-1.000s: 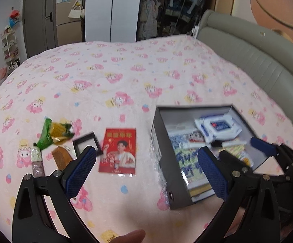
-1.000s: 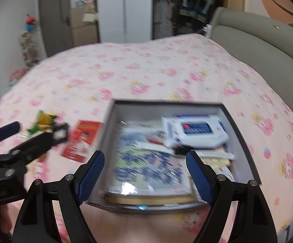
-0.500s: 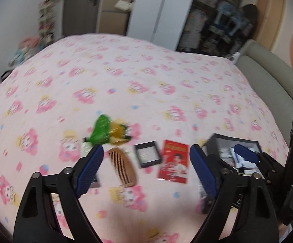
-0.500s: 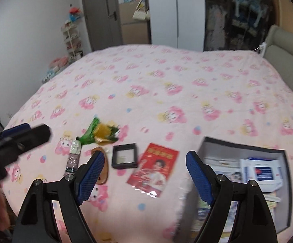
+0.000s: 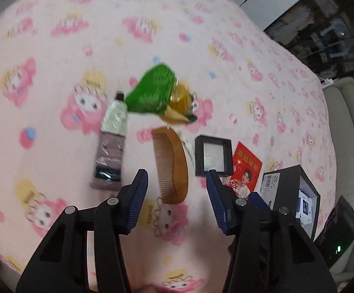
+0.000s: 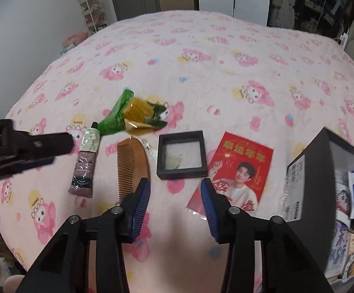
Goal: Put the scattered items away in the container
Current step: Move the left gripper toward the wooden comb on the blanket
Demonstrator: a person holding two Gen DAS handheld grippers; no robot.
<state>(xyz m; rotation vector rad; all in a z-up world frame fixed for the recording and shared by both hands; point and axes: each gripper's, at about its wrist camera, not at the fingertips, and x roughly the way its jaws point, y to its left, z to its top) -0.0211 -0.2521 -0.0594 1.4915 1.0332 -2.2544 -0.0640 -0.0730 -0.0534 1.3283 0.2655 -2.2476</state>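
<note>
Here both empty claws, left claw (image 5: 177, 185) and right claw (image 6: 175, 193), gape; box (image 5: 287, 185) label reads "250".

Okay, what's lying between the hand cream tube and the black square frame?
The wooden comb lies between the tube and the frame, clearest in the right wrist view.

Laid in a row on the bedspread (image 6: 201, 56), left to right: tube (image 6: 85, 162), comb (image 6: 134, 168), frame (image 6: 182, 155), card (image 6: 238, 174), box (image 6: 323, 171) (corn toy (image 6: 133, 116) behind the comb).
</note>
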